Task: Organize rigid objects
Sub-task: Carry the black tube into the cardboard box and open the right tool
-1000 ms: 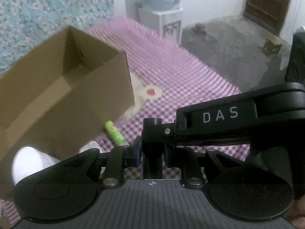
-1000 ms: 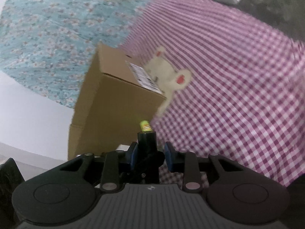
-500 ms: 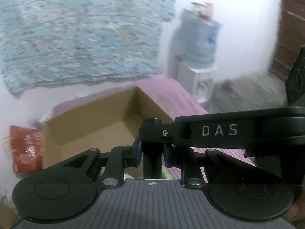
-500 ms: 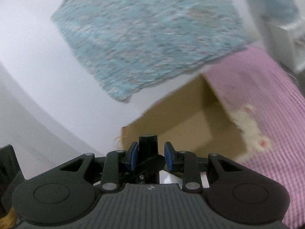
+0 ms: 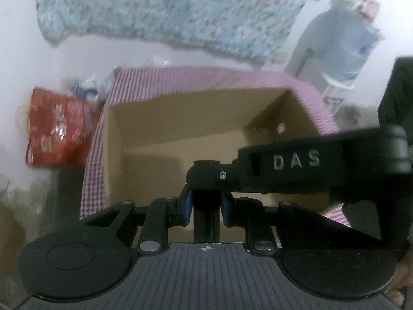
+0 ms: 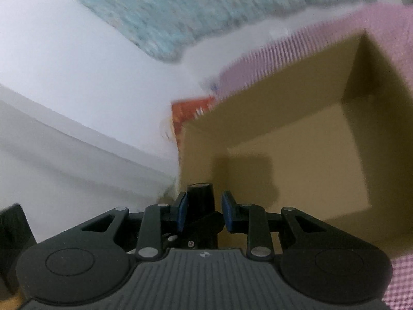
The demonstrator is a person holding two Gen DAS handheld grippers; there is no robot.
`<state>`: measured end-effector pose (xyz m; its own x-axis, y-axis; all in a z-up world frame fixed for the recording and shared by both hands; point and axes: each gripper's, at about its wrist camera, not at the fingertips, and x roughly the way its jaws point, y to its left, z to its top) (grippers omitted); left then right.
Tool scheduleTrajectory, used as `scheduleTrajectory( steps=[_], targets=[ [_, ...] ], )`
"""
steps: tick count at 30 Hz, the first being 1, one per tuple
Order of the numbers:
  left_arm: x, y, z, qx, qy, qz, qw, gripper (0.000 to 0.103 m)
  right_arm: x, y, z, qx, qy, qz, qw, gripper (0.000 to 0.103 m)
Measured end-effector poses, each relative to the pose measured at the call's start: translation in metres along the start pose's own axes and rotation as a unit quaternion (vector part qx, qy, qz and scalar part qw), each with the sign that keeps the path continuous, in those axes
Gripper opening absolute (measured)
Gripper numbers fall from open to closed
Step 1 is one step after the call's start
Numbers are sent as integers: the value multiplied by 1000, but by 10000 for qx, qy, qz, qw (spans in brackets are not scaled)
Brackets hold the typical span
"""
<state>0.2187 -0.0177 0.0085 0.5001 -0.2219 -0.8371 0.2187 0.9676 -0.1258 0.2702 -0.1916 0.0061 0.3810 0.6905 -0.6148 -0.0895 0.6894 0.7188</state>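
While one open cardboard box (image 5: 206, 126) sat on the one pink checked cloth (image 5: 95, 155), two grippers hung above it, the left gripper (image 5: 206, 204) clamped on one black DAS-marked bar (image 5: 296, 162), the right gripper (image 6: 202, 211) pinching one black cylinder (image 6: 200, 199).

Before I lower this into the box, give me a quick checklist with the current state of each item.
1. Left gripper clamped on the black DAS part: ok.
2. Right gripper holding the black post: ok, though one pad looks loose.
3. Cardboard box open towards both grippers: ok.
4. Box floor free: cannot tell, the near part is hidden behind the grippers.
5. Views sharp enough to aim: not ok, both are blurred.
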Motion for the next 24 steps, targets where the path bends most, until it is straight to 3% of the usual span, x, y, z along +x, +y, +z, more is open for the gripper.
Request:
scheduleTrajectory(
  steps=[8,14,20,22,24],
  targets=[
    [41,16,1,-22,467,477,9978,21,71,-30,27,627,879,-163,9940,31],
    [55,21,5,-46,572,814,9950,24,104,-41,36,952,1116,-89,9891,33],
    [51,24,6,-94,426,784,9960,30,115,-51,35,1290,1141,85,9850,35],
    [44,24,6,-112,278,732,9969,33,110,-52,36,1298,1093,160,9854,40],
    [38,22,6,-111,153,694,9974,40,102,-53,38,1274,1029,210,9863,55]
  ],
)
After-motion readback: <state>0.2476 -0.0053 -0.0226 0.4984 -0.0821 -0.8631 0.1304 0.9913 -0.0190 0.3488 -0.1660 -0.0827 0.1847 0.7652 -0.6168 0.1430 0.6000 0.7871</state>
